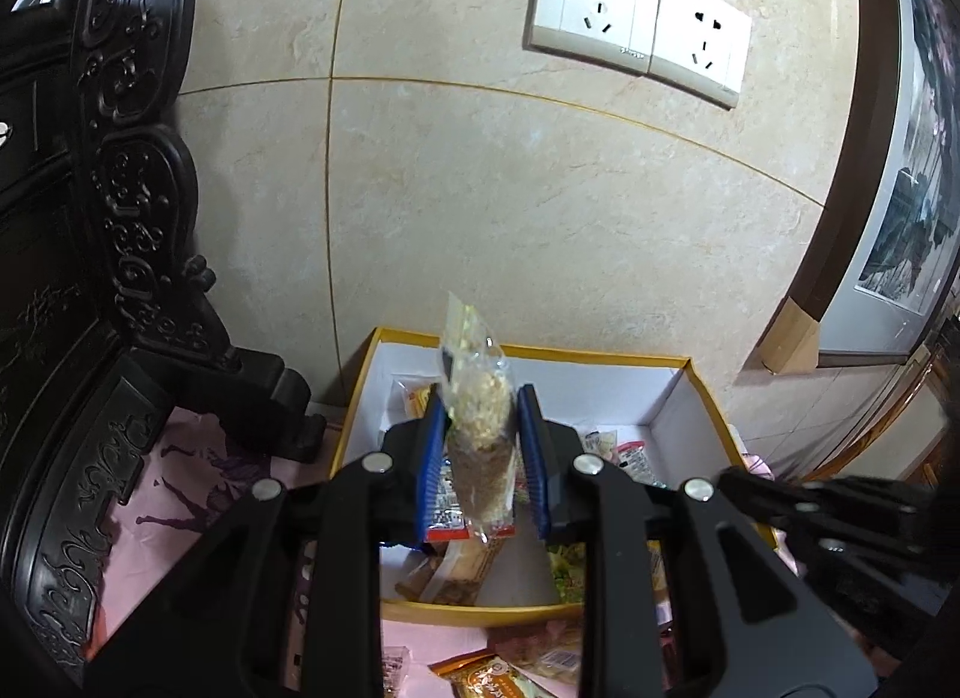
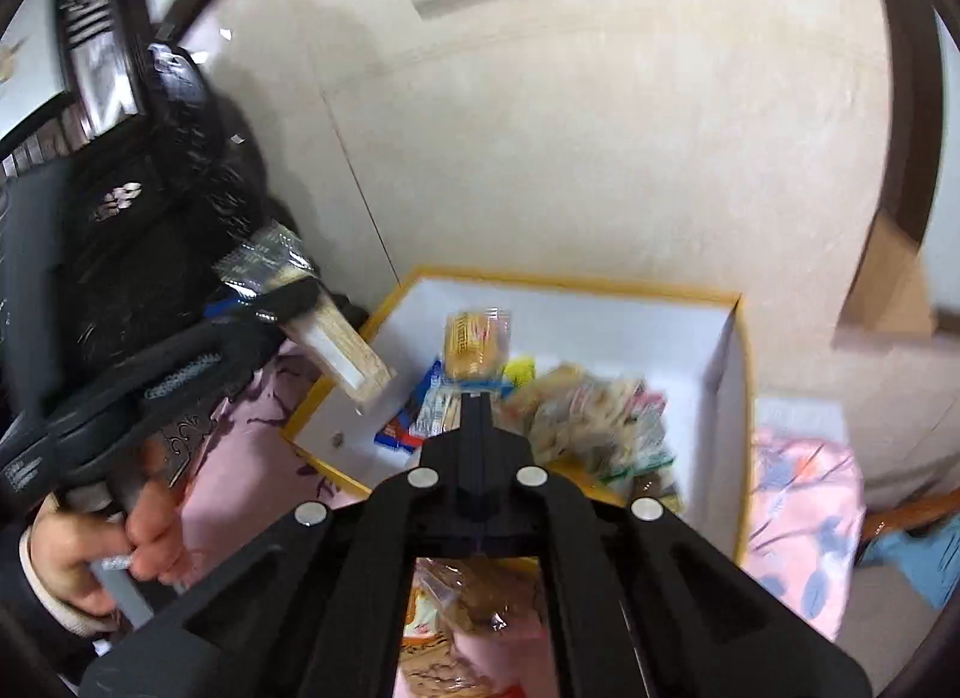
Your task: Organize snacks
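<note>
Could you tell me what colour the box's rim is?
Yellow-gold, with white walls inside; the box shows best in the left wrist view.

The box (image 1: pixel 690 365) lay open at the top, so a gripper could come down into it from above. Its back-left corner showed bare white floor, while snack packets (image 2: pixel 591 416) crowded its right and near side. The tiled wall (image 1: pixel 540 206) stood just behind the box, and the carved dark furniture (image 1: pixel 144 206) hemmed in its left. Loose packets (image 1: pixel 480 677) littered the pink cloth (image 1: pixel 150 524) before the box.
</note>
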The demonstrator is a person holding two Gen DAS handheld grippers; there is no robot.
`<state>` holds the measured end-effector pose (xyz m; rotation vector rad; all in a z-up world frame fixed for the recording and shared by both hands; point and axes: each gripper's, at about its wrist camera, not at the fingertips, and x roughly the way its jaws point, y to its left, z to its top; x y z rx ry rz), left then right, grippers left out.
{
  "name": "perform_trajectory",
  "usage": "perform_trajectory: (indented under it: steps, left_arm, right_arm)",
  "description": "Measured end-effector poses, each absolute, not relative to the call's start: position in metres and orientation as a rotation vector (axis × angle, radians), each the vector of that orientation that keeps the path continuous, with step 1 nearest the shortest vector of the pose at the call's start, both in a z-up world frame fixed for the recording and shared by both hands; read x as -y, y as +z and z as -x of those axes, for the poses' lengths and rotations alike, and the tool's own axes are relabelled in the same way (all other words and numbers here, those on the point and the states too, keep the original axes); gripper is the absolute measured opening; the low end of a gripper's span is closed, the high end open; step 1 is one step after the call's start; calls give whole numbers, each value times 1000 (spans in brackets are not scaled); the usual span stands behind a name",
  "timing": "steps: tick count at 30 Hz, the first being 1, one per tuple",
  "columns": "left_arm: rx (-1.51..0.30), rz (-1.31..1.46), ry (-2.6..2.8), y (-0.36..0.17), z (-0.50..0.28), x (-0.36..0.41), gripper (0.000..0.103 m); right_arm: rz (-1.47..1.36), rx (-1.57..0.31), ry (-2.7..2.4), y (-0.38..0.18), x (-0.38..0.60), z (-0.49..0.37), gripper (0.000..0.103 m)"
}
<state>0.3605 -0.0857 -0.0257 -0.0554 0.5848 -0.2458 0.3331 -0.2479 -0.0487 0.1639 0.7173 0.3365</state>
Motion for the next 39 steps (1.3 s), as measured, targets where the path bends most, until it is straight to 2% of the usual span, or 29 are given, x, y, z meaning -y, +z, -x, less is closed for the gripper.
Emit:
perform_trajectory:
  steps: [4,6,7,8,10,12,14,19,21,22,23,30,35,39]
  left_arm:
    - [-582,66,-254,-27,-359,84,24]
    - [-582,65,-253,-29,-359,84,24]
    - [-583,67,-253,-29,-358,83,24]
    - [-583,68,-253,-29,-357,82,24]
    - [-579,56,-248,-28,-352,81,24]
    - [-579,51,-249,-28,-349,79,23]
    - [-584,48,-248,-29,-349,78,20]
    - [-579,45,-247,-28,-348,78,20]
    - [-583,41,-249,-30,-348,78,19]
    - [-589,43,-250,-31,-349,78,17]
    - [-594,43,-247,-34,-349,77,16]
    - [-607,55,-236,-40,-350,70,14]
    - [-604,62,-225,-38,-349,63,14]
    - [-598,80,-214,-34,-347,58,14]
  right_arm:
    - [-89,-649,433,-32,246,-304,0]
    - [-21,-674,475,-47,237,-283,15]
    - [-12,-709,476,-63,235,-274,44]
    - [-18,-733,467,-74,235,-271,68]
    - [-16,-787,418,-105,236,-267,79]
    - [-30,-858,398,-132,240,-270,84]
    - [-37,-901,405,-152,239,-279,84]
    - [-11,-981,434,-182,223,-309,84]
    - [9,-1000,449,-189,216,-316,71]
    - [2,-1011,455,-192,214,-318,44]
    - [-32,-1030,484,-192,214,-323,33]
    - [-78,-1041,490,-183,220,-308,29]
    - [-110,-967,503,-148,228,-290,29]
    - [-149,-846,507,-99,238,-288,29]
